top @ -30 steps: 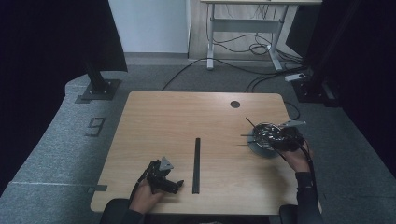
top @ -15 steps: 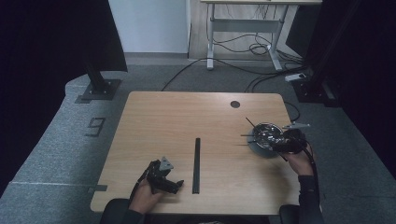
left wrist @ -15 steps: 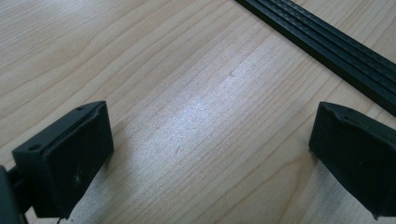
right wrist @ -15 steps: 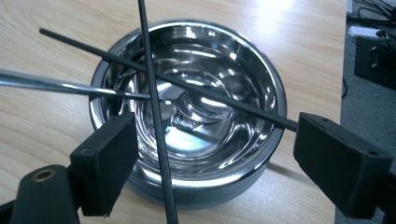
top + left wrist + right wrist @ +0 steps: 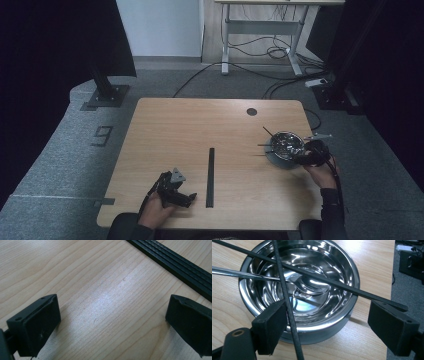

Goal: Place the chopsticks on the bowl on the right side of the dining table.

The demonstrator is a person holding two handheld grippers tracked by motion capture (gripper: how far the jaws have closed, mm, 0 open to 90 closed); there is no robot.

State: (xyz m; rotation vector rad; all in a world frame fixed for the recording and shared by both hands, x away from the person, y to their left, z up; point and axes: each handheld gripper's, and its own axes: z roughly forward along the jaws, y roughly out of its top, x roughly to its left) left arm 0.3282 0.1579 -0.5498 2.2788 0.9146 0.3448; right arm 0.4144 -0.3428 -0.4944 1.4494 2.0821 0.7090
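Note:
A shiny steel bowl (image 5: 352,272) stands near the table's right edge (image 5: 286,142). Two thin black sticks (image 5: 322,277) (image 5: 284,290) lie crossed over its rim, and a metal spoon (image 5: 237,273) rests inside. My right gripper (image 5: 328,322) (image 5: 301,155) is at the bowl's near-right side. Its jaws have just been opening and now stand wide apart. One black stick runs along the inner face of the left pad (image 5: 272,327), and nothing presses on it. My left gripper (image 5: 115,312) (image 5: 189,199) rests open on bare wood at the front left, holding nothing.
A long black strip (image 5: 210,176) (image 5: 175,262) lies lengthwise in the table's middle, just right of the left gripper. A round black hole (image 5: 251,111) sits at the far right of the table (image 5: 175,130). Grey carpet, cables and stand bases surround it.
The right hand has shifted very slightly at the bowl. The left hand and its gripper have not moved.

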